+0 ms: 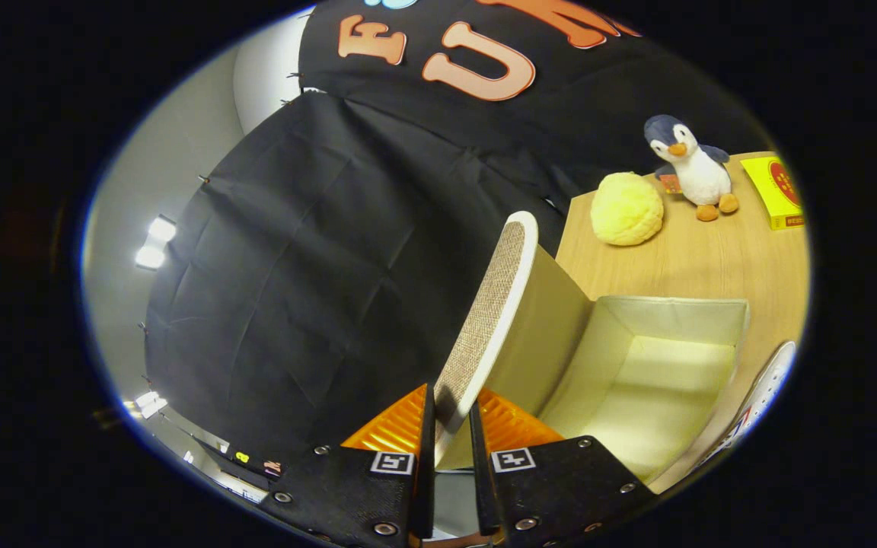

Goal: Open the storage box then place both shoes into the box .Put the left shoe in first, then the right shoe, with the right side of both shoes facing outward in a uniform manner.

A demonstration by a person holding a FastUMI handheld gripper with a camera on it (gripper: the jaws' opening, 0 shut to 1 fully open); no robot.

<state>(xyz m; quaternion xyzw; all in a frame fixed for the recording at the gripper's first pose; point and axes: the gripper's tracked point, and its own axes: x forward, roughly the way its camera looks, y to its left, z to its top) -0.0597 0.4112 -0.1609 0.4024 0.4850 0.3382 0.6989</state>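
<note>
Gripper view is showing us our claw (451, 422) pinching the lid (488, 320) of the storage box (640, 380), with both fingers pressing on the lid's near edge, one on each face. We are seeing the lid standing raised and tilted, its woven outer face turning toward the black booth cloth (317, 266) and its plain inner face turning toward the box's hollow. Just beyond the fingers, the box is sitting open on the wooden table (712, 259), and we are looking into its pale, bare interior. Just beside the box, on the side away from the lid, a white shoe (762, 396) is lying at the rim of what we can see; we cannot tell which shoe of the pair it is. Farther across the table, well apart from the box, a round yellow plush (626, 208) is resting, and near it a penguin toy (691, 165) is standing upright beside a yellow packet (776, 190). Behind the cloth, bright lamps (155, 243) are shining against a pale wall.
</note>
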